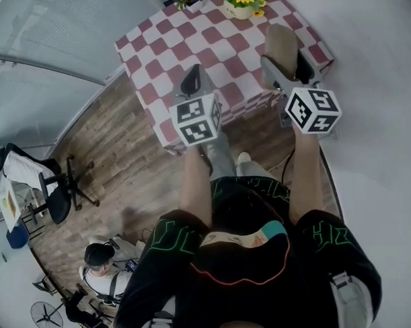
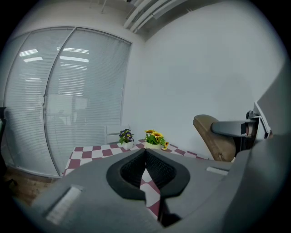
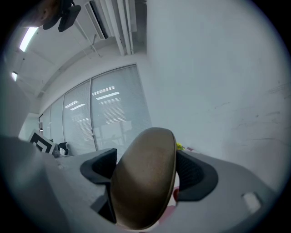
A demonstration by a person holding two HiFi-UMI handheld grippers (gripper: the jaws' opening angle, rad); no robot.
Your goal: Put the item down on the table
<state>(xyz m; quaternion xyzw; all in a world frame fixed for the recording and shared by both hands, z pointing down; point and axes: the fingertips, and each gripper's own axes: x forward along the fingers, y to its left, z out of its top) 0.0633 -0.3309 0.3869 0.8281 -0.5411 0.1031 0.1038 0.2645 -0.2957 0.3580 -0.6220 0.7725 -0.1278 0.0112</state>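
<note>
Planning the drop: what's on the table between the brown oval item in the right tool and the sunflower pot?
Nothing: the head view shows only bare checkered tablecloth between the brown oval item and the sunflower pot.

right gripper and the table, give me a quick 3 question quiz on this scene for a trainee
1. True or false: the left gripper holds something between its jaws.
2. What is the right gripper clamped on? A. a brown oval item B. a flower vase C. nothing
3. Fill in: the checkered table bears two pots of ____ at its far edge.

Key: 1 false, its jaws are together with nothing between them; 2 A; 3 flowers.
</note>
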